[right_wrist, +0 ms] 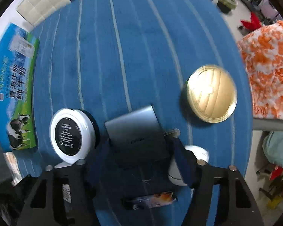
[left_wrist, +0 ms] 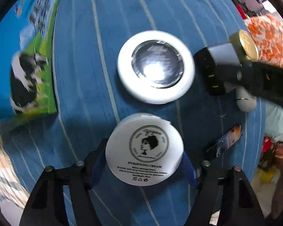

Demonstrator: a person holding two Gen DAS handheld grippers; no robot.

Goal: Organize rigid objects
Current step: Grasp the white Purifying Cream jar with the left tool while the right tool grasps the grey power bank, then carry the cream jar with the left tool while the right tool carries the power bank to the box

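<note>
In the left wrist view my left gripper (left_wrist: 144,162) is shut on a white cream jar (left_wrist: 144,150) with a woman's head logo, held above the blue striped cloth (left_wrist: 84,56). Beyond it lies a round white compact (left_wrist: 155,66) with a shiny centre. My right gripper shows at the right (left_wrist: 224,69), shut on a grey power bank (left_wrist: 223,54). In the right wrist view my right gripper (right_wrist: 139,150) holds the grey power bank (right_wrist: 135,133). The white compact (right_wrist: 72,135) is to its left and a gold lid (right_wrist: 211,93) to its right.
A milk carton box (left_wrist: 28,60) with a cow picture lies at the left, also in the right wrist view (right_wrist: 13,86). A small dark tube (right_wrist: 151,199) and a white bottle (right_wrist: 186,165) lie near the right gripper. An orange-white blanket (right_wrist: 268,71) is at the right.
</note>
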